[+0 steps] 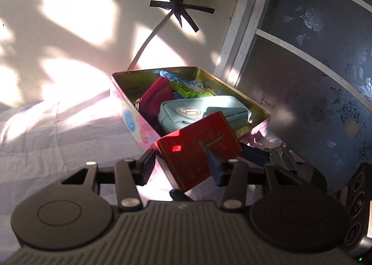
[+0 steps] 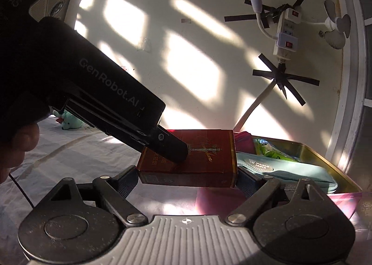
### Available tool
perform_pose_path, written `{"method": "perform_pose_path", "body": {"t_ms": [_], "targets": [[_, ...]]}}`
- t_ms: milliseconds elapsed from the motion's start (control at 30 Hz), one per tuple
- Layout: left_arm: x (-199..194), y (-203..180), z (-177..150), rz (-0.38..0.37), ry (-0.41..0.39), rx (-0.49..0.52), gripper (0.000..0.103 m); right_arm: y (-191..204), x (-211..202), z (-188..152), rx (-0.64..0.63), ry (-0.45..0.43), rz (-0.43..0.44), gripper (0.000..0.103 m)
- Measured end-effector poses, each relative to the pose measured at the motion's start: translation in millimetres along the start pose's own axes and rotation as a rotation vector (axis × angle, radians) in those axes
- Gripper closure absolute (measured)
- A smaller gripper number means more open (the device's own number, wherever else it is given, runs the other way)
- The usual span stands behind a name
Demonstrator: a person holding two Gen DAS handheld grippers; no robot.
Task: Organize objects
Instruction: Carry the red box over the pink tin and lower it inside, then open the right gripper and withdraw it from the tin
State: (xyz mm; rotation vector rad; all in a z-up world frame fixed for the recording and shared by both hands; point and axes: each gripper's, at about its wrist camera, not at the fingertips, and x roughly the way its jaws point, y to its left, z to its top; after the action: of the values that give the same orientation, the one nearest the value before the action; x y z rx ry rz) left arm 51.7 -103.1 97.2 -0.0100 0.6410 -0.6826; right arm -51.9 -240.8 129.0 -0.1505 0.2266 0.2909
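Observation:
A red box [image 1: 197, 148] with a gold emblem hangs tilted over the bed, just in front of an open pink tin [image 1: 130, 116]. My left gripper [image 1: 182, 160] is shut on it, one blue pad lying on the emblem face and the other finger at its left corner. In the right wrist view my right gripper [image 2: 188, 178] clamps the red box [image 2: 209, 155] end to end, a pad pressed against each short side. The left gripper's finger [image 2: 169, 146] comes in from the upper left and rests on the box's top face. The tin [image 2: 325, 151] stands to the right.
The tin holds a pale blue pouch [image 1: 186, 111], a magenta purse [image 1: 155, 95] and a green packet [image 1: 190, 90]. It sits on a striped bed sheet [image 1: 58, 137] against a sunlit wall, beside a dark patterned headboard [image 1: 313, 67]. A power strip [image 2: 286, 32] is taped above. A plush toy [image 2: 69, 121] lies far left.

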Motion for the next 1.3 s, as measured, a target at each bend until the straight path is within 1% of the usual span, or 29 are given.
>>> {"method": "perform_pose_path", "body": {"t_ms": [100, 233, 267, 367, 400, 467, 600, 767, 933, 1100, 1300], "targets": [[25.7, -11.4, 15.4, -0.006, -0.012, 0.04, 0.05, -23.8, 15.9, 4.6, 0.018, -0.003, -0.044, 0.014], [56.5, -16.6, 25.3, -0.009, 0.014, 0.033, 0.05, -46.7, 37.9, -2.1, 0.051, 0.02, -0.071, 0.014], [62.1, -17.6, 25.3, 0.001, 0.016, 0.038, 0.048, -49.7, 41.9, -4.7, 0.057, 0.028, -0.073, 0.014], [78.1, -17.8, 22.1, 0.081, 0.042, 0.06, 0.048, -53.5, 51.3, -12.0, 0.07, 0.065, -0.084, 0.011], [79.5, -15.5, 20.7, 0.08, 0.053, 0.05, 0.048, -54.5, 50.8, -13.1, 0.08, 0.064, -0.085, 0.009], [77.8, -11.4, 18.2, 0.066, 0.061, 0.033, 0.047, -55.0, 44.9, -15.3, 0.102, 0.048, -0.084, 0.008], [69.1, -10.7, 16.2, 0.124, 0.042, 0.043, 0.046, -53.0, 33.6, -14.7, 0.132, 0.018, -0.11, 0.008], [46.5, -15.7, 8.5, 0.199, -0.001, 0.065, 0.043, -51.8, 19.0, -17.5, 0.196, 0.026, -0.12, 0.008], [26.2, -19.0, -3.0, 0.243, -0.024, 0.078, 0.042, -45.0, 0.1, -17.5, 0.238, 0.025, -0.132, 0.008], [9.3, -14.3, -18.0, 0.305, -0.047, 0.098, 0.041, -33.8, -13.4, -15.8, 0.23, 0.024, -0.145, 0.008], [-6.9, 4.3, -36.6, 0.39, -0.055, 0.088, 0.04, -19.6, -19.5, -10.8, 0.229, 0.018, -0.136, 0.01]]}}
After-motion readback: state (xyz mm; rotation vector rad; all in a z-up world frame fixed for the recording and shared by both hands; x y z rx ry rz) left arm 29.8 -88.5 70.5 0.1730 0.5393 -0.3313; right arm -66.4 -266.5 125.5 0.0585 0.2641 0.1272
